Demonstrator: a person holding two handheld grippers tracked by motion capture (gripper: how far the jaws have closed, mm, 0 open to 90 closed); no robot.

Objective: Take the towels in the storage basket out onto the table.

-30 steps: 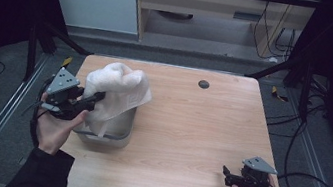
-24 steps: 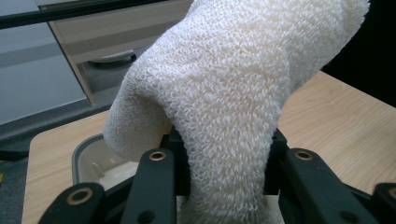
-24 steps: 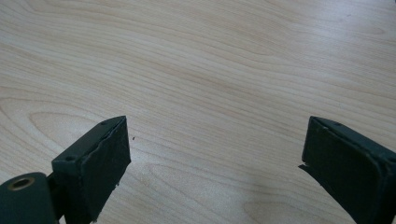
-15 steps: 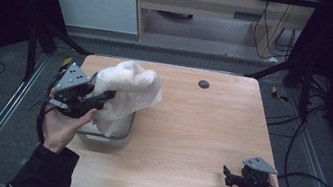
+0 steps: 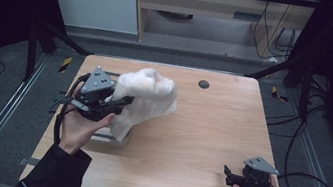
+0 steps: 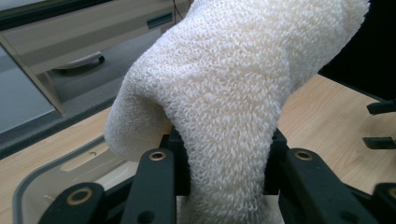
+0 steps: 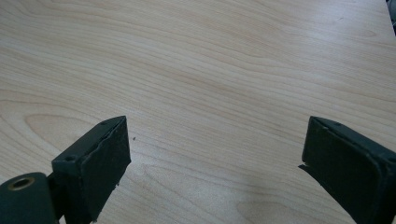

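On the left side of the wooden table (image 5: 209, 130), the left gripper (image 5: 120, 102) has its jaws clamped on a thick white terry towel (image 5: 146, 98) and holds it up off the tabletop. The bunched towel hangs beside and to the right of the gripper, its lower end draping down to a shallow grey tray (image 5: 111, 140) that sits under the hand near the table's left edge. In the left gripper view the towel (image 6: 233, 93) bulges up between the two black jaws, squeezed at the pinch, and the tray's rounded rim (image 6: 42, 179) shows below and to the left.

At the near right corner the right gripper (image 5: 228, 175) rests low over bare wood, well apart from the towel. In the right gripper view its jaws stand wide apart with nothing between them.

A small dark round spot (image 5: 203, 84) lies on the far part of the table, beyond the towel.
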